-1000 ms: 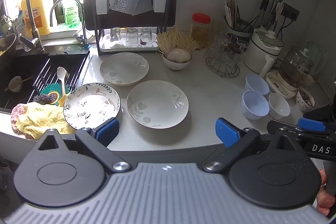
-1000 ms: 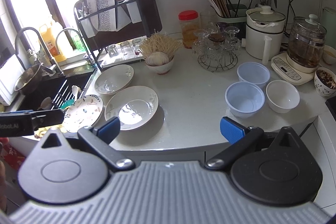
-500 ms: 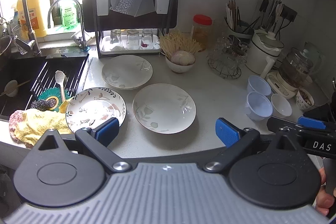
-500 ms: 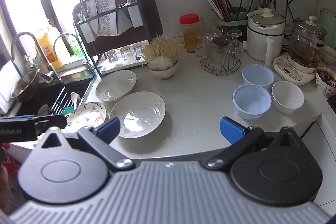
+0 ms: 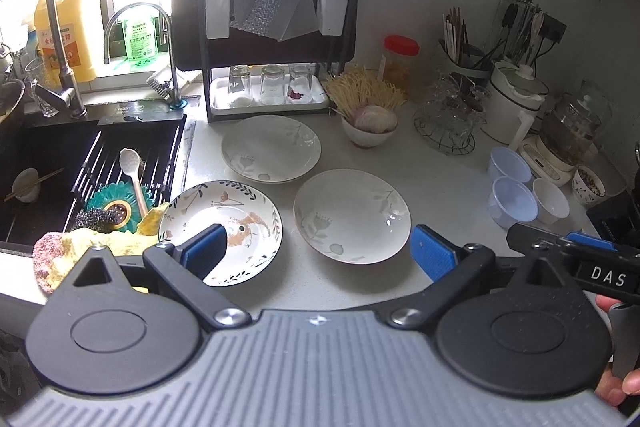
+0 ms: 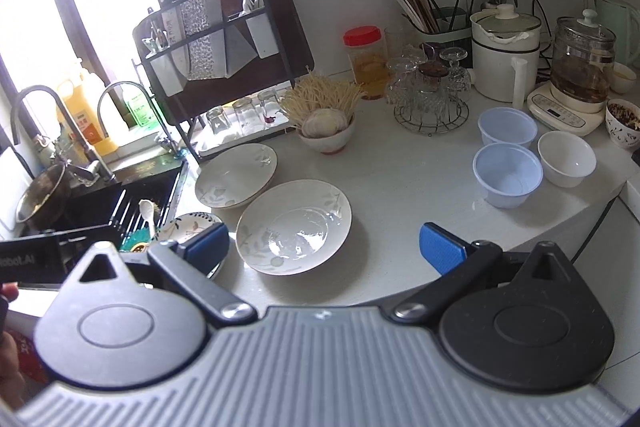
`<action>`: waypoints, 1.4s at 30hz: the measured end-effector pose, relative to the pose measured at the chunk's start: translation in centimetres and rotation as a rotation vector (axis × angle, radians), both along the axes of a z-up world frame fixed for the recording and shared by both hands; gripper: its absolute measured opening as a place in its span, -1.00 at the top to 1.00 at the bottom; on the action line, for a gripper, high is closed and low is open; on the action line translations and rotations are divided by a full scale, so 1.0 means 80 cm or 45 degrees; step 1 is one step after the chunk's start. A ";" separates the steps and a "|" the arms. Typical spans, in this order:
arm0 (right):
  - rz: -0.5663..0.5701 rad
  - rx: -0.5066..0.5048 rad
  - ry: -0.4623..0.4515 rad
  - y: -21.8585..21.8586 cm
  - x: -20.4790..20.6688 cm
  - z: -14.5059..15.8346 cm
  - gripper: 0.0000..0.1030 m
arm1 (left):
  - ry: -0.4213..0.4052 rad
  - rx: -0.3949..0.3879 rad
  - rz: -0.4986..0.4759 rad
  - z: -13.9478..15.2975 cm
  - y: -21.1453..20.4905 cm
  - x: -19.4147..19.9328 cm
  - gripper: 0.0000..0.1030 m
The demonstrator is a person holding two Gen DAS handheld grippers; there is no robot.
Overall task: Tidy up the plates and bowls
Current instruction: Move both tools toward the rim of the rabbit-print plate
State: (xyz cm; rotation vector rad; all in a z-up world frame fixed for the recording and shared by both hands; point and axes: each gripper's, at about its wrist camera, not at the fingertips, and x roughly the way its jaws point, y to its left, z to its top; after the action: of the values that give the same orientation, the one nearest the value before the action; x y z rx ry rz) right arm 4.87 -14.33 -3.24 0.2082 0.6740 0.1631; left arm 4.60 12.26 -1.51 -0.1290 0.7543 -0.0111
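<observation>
On the counter (image 5: 420,163), three plates (image 5: 352,215) cluster beside the sink (image 5: 60,155) at nine o'clock; three bowls (image 5: 514,201) sit well apart at three o'clock, rack (image 5: 276,27) at twelve.

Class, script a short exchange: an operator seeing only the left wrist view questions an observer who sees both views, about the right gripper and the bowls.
Operator: Is the right gripper holding anything? I see only its side.
Observer: No. Its jaws stand wide open and empty, hovering in front of the white plate.
Operator: Are there any bowls beyond the glass kettle?
Observer: Yes, a small white bowl sits just behind it.
</observation>
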 end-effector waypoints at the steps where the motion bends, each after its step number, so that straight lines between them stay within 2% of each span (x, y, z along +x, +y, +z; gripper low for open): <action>1: -0.007 0.002 0.001 0.003 0.000 0.000 -1.00 | 0.008 -0.003 0.003 -0.001 0.005 0.000 -0.94; 9: -0.092 -0.028 0.005 0.021 0.010 -0.005 -1.00 | 0.064 -0.063 0.043 -0.022 0.037 0.014 -0.94; 14: -0.059 0.036 0.026 0.038 0.032 -0.015 -0.99 | 0.062 0.005 0.064 -0.030 0.050 0.032 -0.94; 20: -0.070 0.073 0.047 0.057 0.060 -0.024 -0.99 | 0.048 0.046 0.030 -0.047 0.069 0.061 -0.94; 23: -0.078 0.102 0.096 0.066 0.071 -0.037 -0.99 | 0.060 0.016 0.035 -0.060 0.087 0.077 -0.94; 27: -0.079 0.154 0.190 0.079 0.091 -0.055 -0.99 | 0.112 0.028 0.039 -0.084 0.110 0.100 -0.94; 31: -0.046 0.179 0.264 0.098 0.110 -0.074 -0.98 | 0.162 -0.042 0.043 -0.109 0.138 0.115 -0.94; 37: 0.018 0.235 0.383 0.131 0.126 -0.101 -0.78 | 0.231 -0.062 0.016 -0.141 0.165 0.134 -0.91; 39: 0.057 0.238 0.415 0.144 0.131 -0.109 -0.58 | 0.239 -0.060 0.009 -0.150 0.169 0.138 -0.91; 42: 0.077 0.259 0.462 0.156 0.144 -0.121 -0.45 | 0.265 -0.068 0.041 -0.162 0.178 0.143 -0.90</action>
State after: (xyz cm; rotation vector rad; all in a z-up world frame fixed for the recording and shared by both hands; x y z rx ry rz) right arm 16.38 -1.85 -12.91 0.4197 1.0264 0.2557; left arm 16.01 26.50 -14.48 -0.1955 0.9601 0.0131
